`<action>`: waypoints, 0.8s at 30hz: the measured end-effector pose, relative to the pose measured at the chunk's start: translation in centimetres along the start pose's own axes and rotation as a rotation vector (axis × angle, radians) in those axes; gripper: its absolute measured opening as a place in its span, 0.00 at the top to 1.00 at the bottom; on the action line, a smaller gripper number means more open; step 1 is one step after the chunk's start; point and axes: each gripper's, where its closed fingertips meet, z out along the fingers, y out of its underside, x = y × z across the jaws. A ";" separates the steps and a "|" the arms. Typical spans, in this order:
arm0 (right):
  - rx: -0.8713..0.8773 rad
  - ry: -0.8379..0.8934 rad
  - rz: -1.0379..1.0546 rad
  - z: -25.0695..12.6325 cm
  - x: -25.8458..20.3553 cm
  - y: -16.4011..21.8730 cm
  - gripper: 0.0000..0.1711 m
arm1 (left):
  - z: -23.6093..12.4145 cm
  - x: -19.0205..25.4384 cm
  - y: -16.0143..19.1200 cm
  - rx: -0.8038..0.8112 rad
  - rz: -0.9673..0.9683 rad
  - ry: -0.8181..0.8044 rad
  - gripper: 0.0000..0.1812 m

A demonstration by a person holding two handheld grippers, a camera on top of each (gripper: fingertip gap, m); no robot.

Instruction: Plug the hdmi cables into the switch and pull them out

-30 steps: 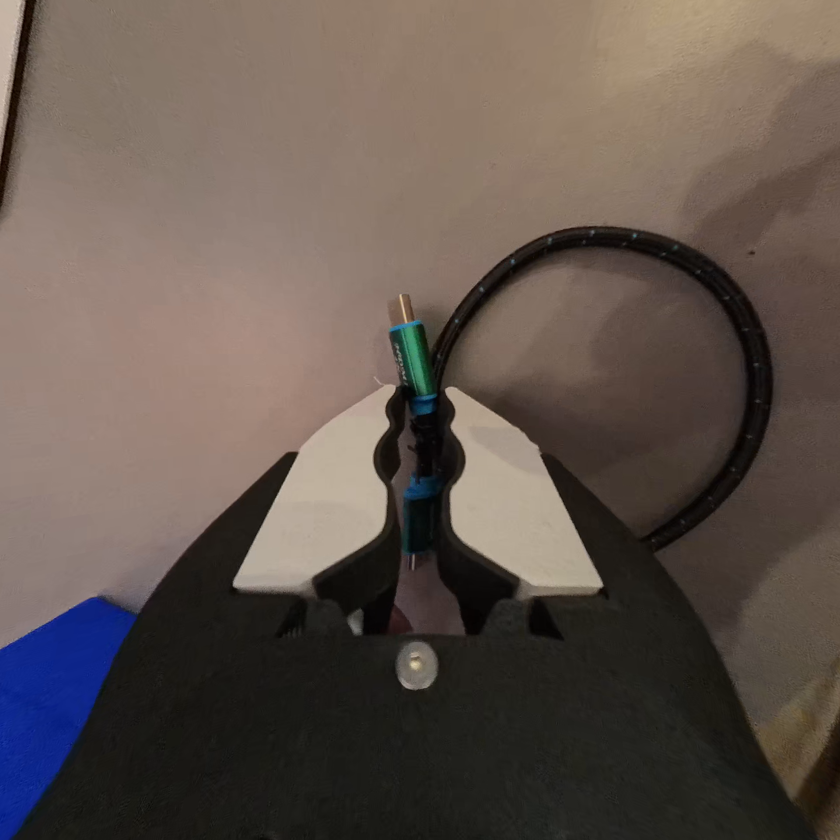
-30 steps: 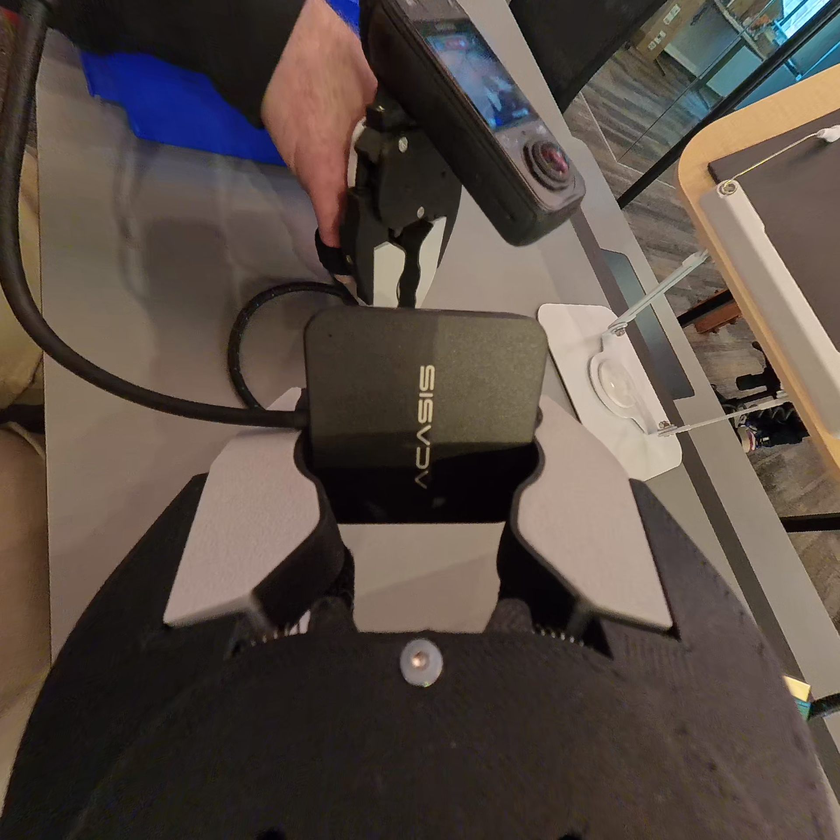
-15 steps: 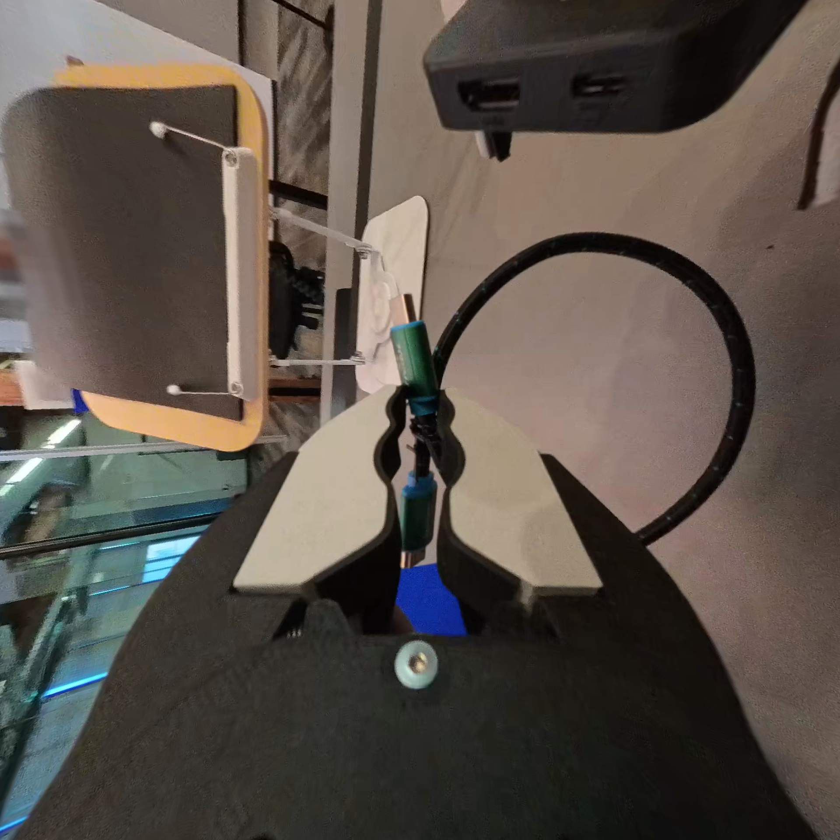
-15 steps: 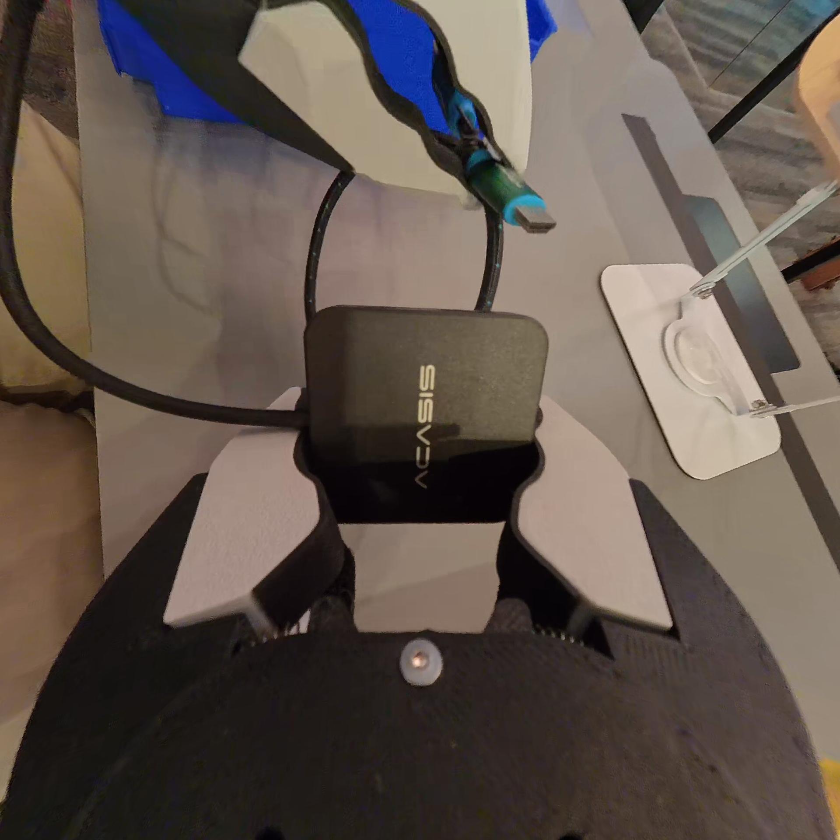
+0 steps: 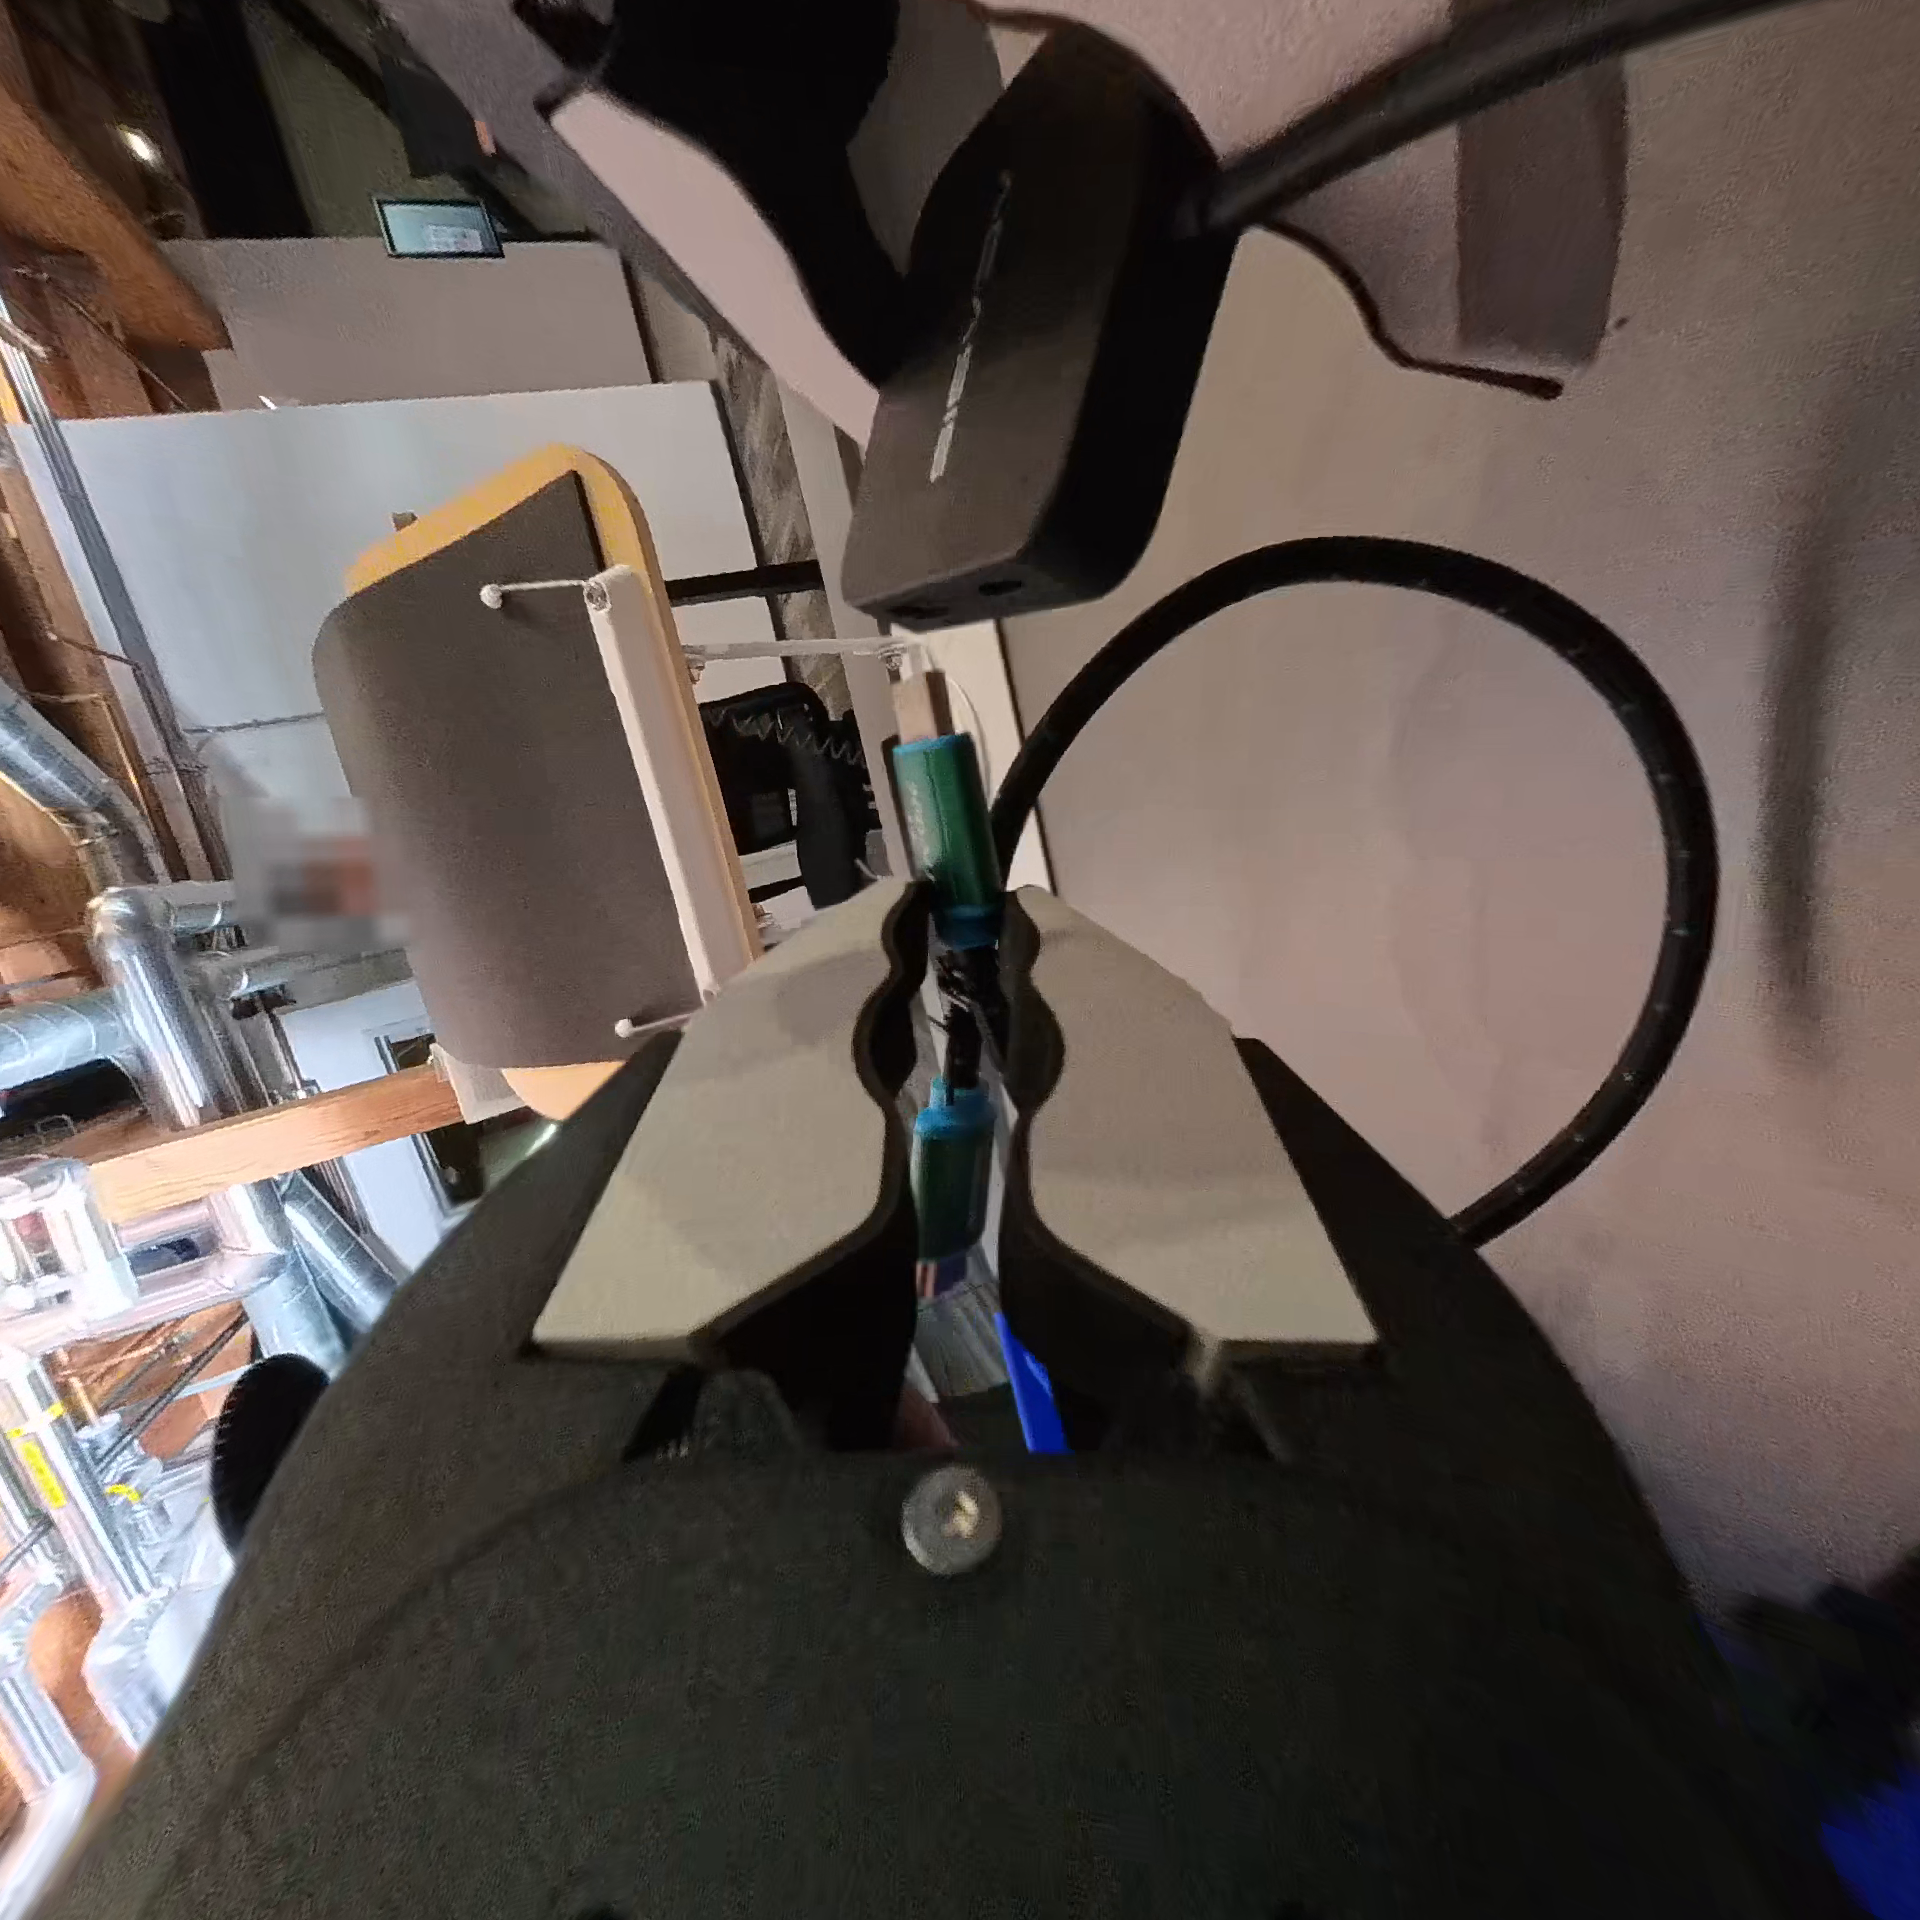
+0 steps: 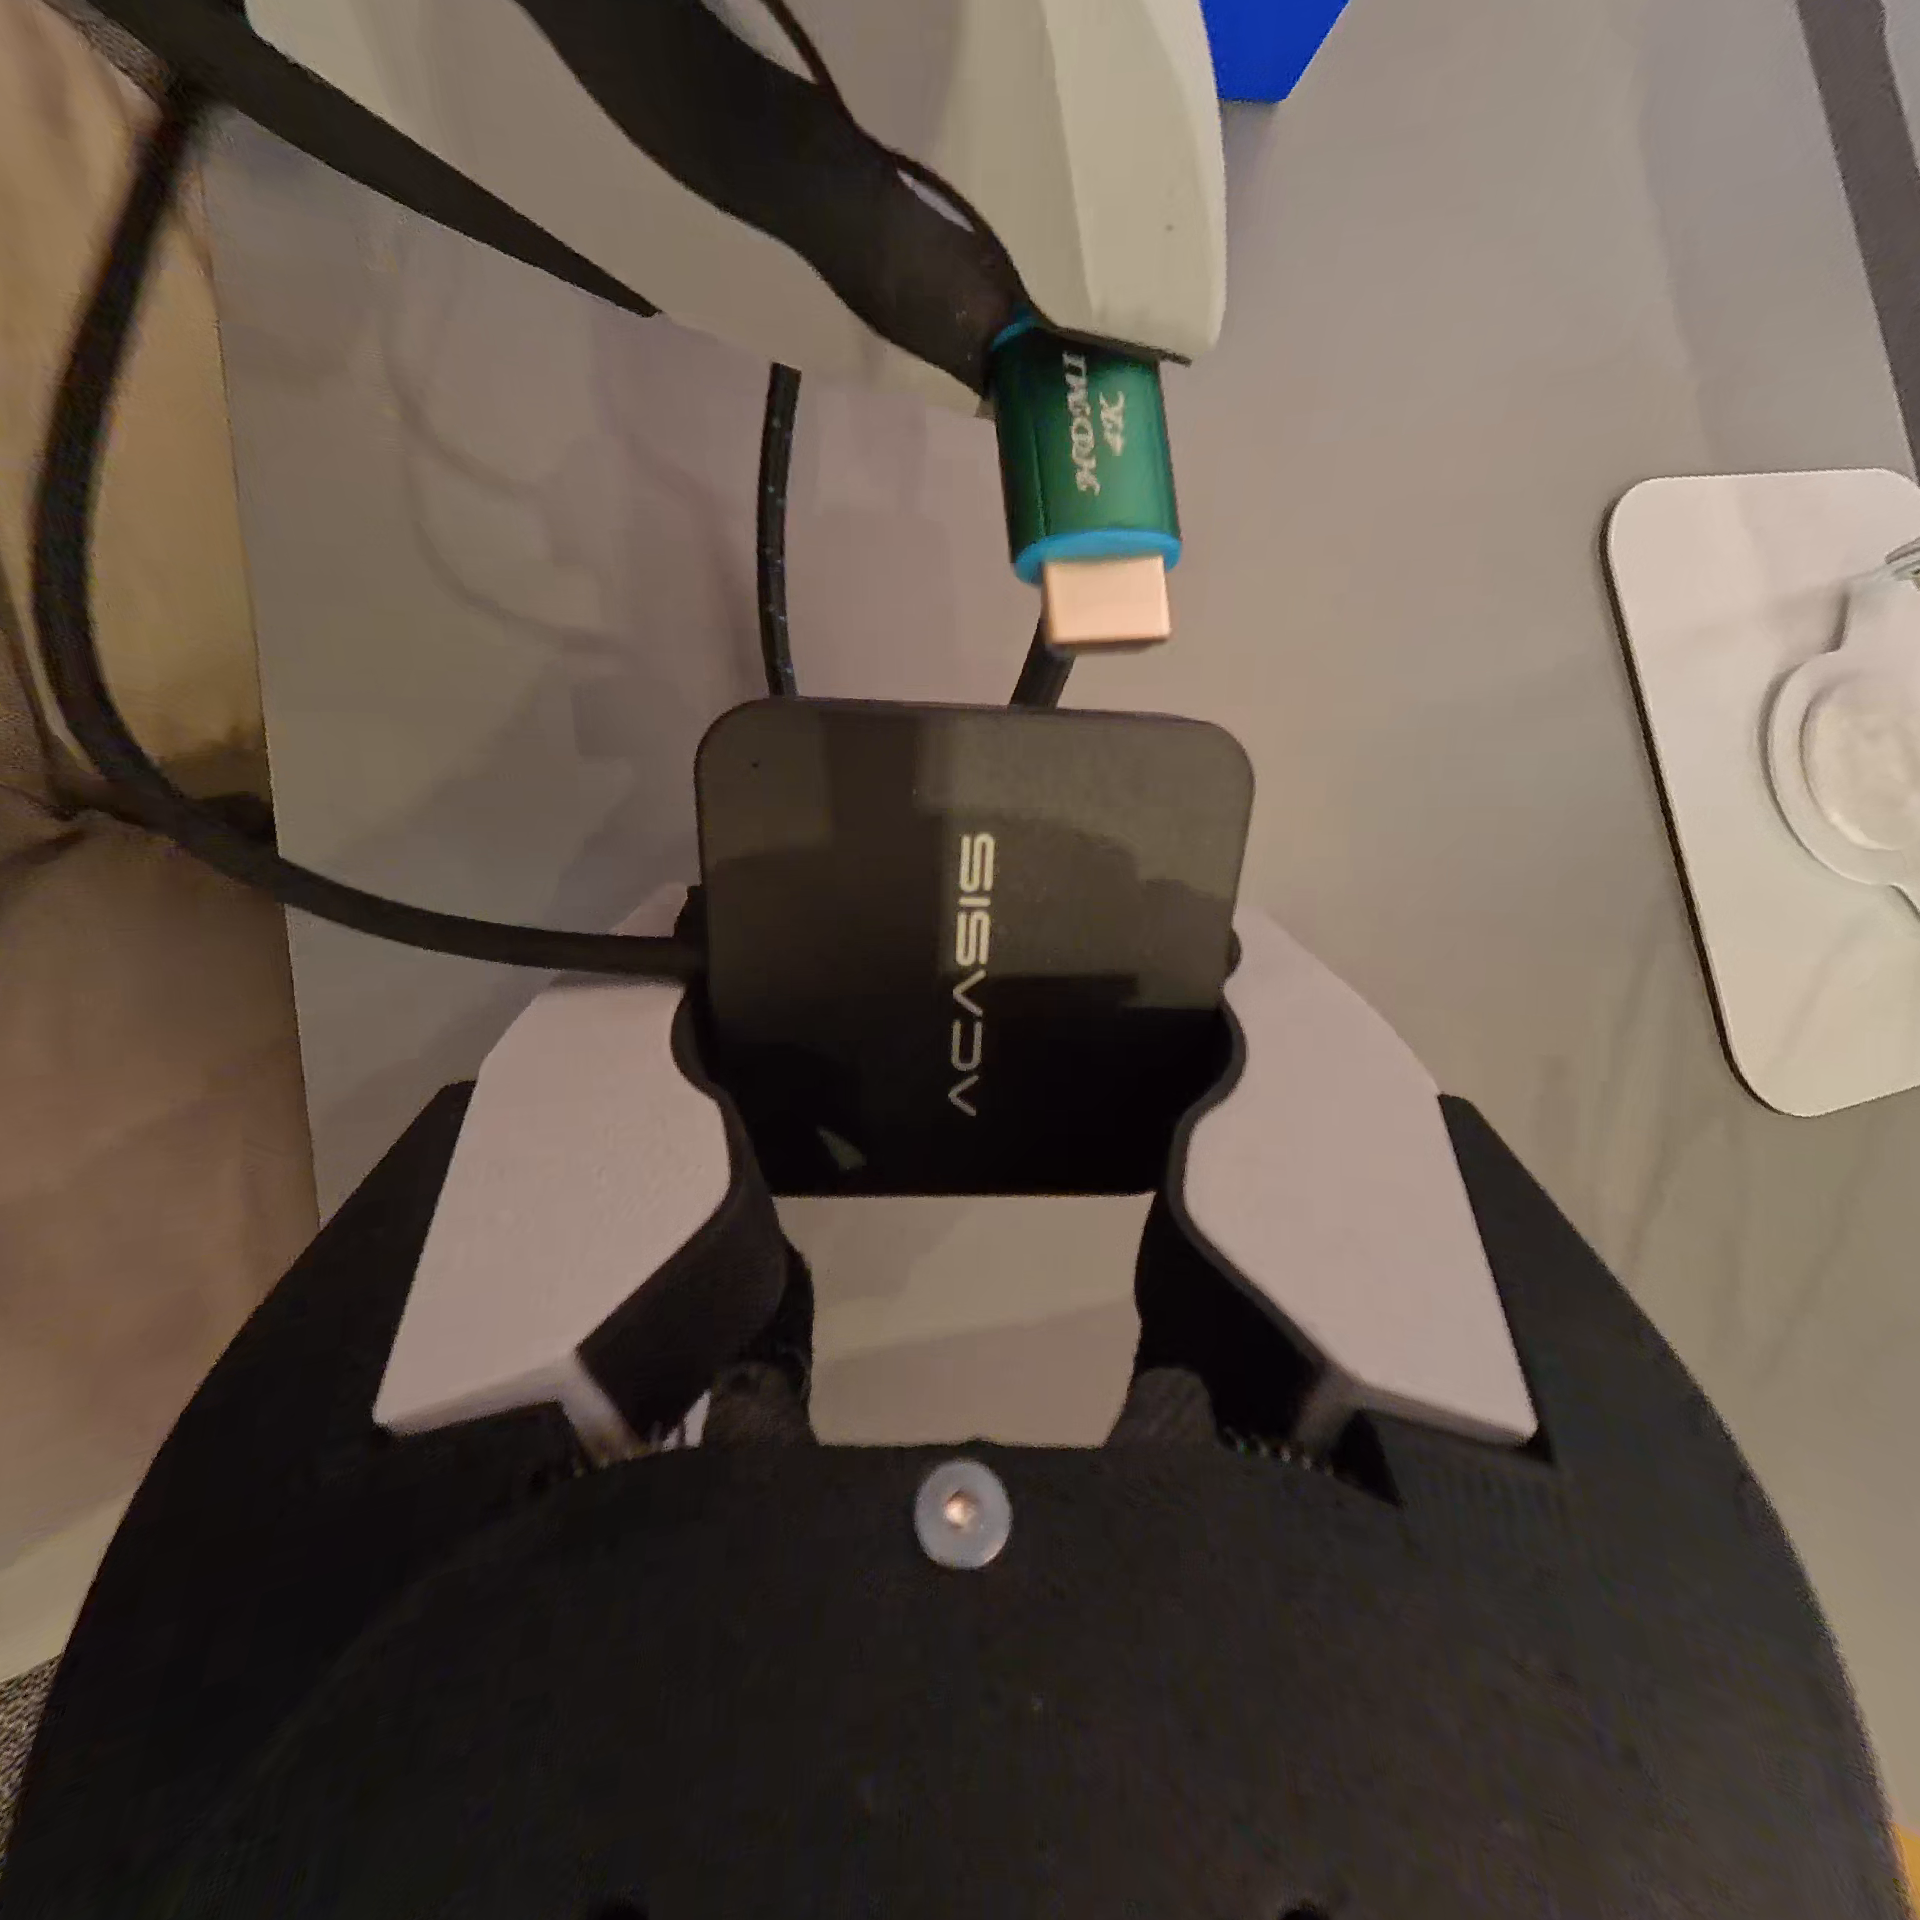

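My right gripper (image 6: 961, 935) is shut on the black switch (image 6: 966, 821) and holds it flat above the grey table (image 6: 1455, 416). A thick black cable (image 6: 312, 904) leaves the switch's left side. My left gripper (image 5: 961, 904) is shut on a braided HDMI cable (image 5: 1662, 883) just behind its green plug (image 5: 940, 821). A second green plug (image 5: 951, 1164) sits between the fingers, further back. In the right wrist view the green plug (image 6: 1091, 457) points its gold tip (image 6: 1107, 618) at the switch's far edge, a small gap away. The switch (image 5: 1029, 416) hangs ahead in the left wrist view.
A white pad with a clear holder (image 6: 1766, 779) lies on the table to the right of the switch. A blue object (image 6: 1268, 52) sits at the far edge. A beige cushion (image 6: 104, 1039) borders the table on the left. Some 8 cm of space lies between my two pairs of fingers.
My left gripper has lifted off the table, turned and come in towards the switch. The green plug has rolled flat and its tip is now close to the switch's far edge. My right gripper kept its hold.
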 end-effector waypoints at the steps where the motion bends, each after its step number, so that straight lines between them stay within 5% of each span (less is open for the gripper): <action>1: -0.004 -0.004 -0.004 0.1 -0.1 -0.1 0.50 | -0.1 -0.1 -0.2 0.009 0.018 0.001 0.93; 24: -0.215 -0.044 -0.017 0.4 -0.9 1.9 0.50 | 0.2 1.4 -1.7 -0.051 0.285 0.060 0.93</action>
